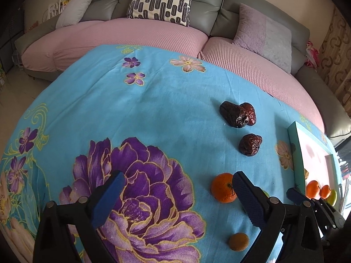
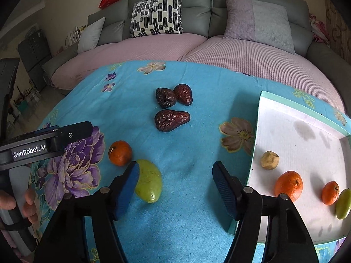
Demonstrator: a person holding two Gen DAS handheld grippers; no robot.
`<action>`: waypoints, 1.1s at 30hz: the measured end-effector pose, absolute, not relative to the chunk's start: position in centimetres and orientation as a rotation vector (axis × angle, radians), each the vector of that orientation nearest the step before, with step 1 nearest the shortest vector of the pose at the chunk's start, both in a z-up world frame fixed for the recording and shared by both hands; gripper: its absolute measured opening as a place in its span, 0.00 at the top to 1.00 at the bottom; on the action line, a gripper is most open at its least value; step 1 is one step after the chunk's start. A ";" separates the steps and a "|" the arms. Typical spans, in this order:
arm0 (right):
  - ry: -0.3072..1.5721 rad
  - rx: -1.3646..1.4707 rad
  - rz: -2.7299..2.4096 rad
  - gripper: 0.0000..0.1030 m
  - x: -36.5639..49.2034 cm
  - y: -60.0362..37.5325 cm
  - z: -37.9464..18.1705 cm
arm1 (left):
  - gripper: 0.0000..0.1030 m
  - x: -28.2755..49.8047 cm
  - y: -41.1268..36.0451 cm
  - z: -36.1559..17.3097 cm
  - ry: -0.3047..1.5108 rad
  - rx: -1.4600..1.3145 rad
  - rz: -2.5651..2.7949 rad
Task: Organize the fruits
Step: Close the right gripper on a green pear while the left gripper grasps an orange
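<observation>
The right gripper (image 2: pixel 175 184) hangs over the blue flowered cloth (image 2: pixel 175 219) with its jaws apart and nothing between the pads; the green fruit (image 2: pixel 149 180) lies on the cloth touching the outer face of its left finger, partly hidden behind that pad. Just left and farther sits a loose orange (image 2: pixel 120 152), and beyond it 3 dark wrinkled dates (image 2: pixel 172 120) lie clustered near the cloth's middle. To the right, the white tray (image 2: pixel 296 118) with a teal rim holds a pale wrinkled fruit (image 2: pixel 269 160), 2 oranges (image 2: pixel 289 185) and a second green fruit (image 2: pixel 343 203) cut off by the picture's edge. The left gripper (image 1: pixel 178 188) is also open and empty over the big purple flower print; the same loose orange (image 1: pixel 223 188) sits against the outside of its right finger, half covered by it. A small brownish round fruit (image 1: pixel 238 241) lies nearer, though what kind is hard to tell. From the left camera the tray is squeezed into the right margin and mostly blocked by the other gripper. A hand (image 2: pixel 28 203) grips the left tool's handle at the left edge.
</observation>
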State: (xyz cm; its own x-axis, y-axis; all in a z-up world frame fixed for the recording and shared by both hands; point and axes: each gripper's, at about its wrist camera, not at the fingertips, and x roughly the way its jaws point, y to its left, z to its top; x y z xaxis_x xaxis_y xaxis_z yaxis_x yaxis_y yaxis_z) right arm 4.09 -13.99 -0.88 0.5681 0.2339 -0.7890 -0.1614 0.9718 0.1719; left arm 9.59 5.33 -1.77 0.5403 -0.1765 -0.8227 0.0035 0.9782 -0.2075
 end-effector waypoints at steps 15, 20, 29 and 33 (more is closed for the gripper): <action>1.014 0.036 0.320 0.51 4.0 -11.0 -3.0 | 0.04 9.8 6.2 -2.1 1.008 -0.224 -0.082; 1.036 0.042 0.325 0.53 4.5 -10.8 -3.6 | 0.04 9.9 6.4 -2.2 1.008 -0.234 -0.075; 1.024 0.047 0.336 0.60 4.3 -11.0 -3.3 | 0.04 9.8 5.3 -1.9 1.003 -0.207 -0.105; 0.996 0.070 0.304 0.60 4.2 -12.2 -2.5 | 0.11 9.7 4.4 -1.8 1.006 -0.197 -0.146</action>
State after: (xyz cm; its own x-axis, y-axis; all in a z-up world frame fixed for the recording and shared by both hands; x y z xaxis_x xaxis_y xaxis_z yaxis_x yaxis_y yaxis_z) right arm 4.17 -12.22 -2.49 0.5051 0.2840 -0.8150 -0.2202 0.9555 0.1965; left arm 9.68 4.44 -1.83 0.5283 -0.2117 -0.8223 0.0308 0.9726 -0.2306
